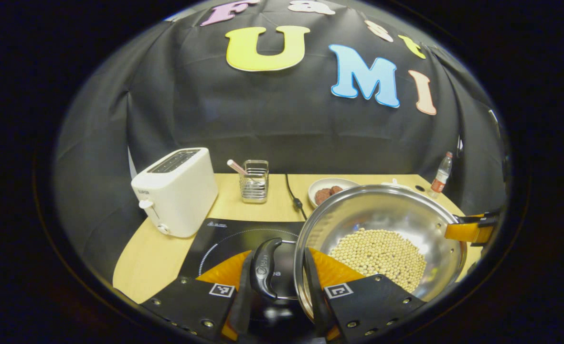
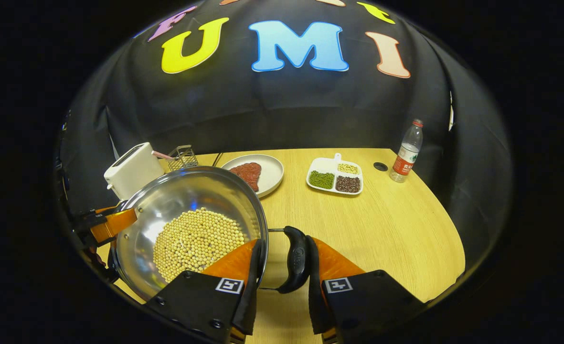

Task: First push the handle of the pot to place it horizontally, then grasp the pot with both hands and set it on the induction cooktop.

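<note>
A steel pot (image 2: 186,229) holding pale soybeans (image 2: 196,241) is gripped by its two side handles. The left gripper (image 1: 276,279) has its fingers clenched on the left handle (image 1: 265,267); the right gripper (image 2: 282,267) grasps the right handle (image 2: 295,259) the same way. In the left gripper view the pot sits at about 3 o'clock of the black induction cooktop (image 1: 224,239), overlapping its edge. A white toaster (image 1: 176,191) stands at 10 o'clock, a wire rack (image 1: 255,181) at 12. Beyond the pot, on the wooden table (image 2: 382,229), are a plate (image 2: 258,173), a divided tray (image 2: 335,177) and a bottle (image 2: 407,152).
</note>
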### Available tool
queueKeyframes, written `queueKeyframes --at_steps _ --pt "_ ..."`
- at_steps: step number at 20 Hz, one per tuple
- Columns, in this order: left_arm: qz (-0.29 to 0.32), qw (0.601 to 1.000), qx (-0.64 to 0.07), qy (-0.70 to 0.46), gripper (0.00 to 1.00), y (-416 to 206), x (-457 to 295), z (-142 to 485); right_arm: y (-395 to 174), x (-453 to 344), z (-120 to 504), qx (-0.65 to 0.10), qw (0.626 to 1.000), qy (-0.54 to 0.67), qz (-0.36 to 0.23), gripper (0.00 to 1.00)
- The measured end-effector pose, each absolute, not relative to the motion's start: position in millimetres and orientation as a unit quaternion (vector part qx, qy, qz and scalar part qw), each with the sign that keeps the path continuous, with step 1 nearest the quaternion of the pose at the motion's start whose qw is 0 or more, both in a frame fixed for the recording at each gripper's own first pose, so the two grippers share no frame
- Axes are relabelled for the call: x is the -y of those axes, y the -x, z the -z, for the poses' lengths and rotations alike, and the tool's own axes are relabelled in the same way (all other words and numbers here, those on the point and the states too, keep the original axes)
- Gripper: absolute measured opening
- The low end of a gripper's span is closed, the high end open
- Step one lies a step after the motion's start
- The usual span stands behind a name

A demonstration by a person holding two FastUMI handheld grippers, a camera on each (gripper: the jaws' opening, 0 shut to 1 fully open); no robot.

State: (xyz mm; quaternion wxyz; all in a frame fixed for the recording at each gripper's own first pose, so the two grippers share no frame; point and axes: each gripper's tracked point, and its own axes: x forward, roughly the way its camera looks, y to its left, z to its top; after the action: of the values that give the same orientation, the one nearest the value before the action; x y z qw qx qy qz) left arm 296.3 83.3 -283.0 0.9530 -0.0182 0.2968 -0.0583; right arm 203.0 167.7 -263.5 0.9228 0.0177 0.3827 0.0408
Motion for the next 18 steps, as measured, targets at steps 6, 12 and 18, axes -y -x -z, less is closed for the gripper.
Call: queueKeyframes --at_steps 6,12,18 --pt "0.046 0.954 -0.296 0.022 0.53 -297 -123 288 -205 -203 264 -0.381 0.923 -0.013 -0.051 0.47" --pt "0.038 0.954 -0.296 0.022 0.53 -300 -162 291 -207 -240 265 -0.378 0.924 -0.011 -0.060 0.47" --pt "0.033 0.954 -0.297 0.022 0.53 -307 -198 294 -213 -273 267 -0.378 0.924 -0.006 -0.066 0.47"
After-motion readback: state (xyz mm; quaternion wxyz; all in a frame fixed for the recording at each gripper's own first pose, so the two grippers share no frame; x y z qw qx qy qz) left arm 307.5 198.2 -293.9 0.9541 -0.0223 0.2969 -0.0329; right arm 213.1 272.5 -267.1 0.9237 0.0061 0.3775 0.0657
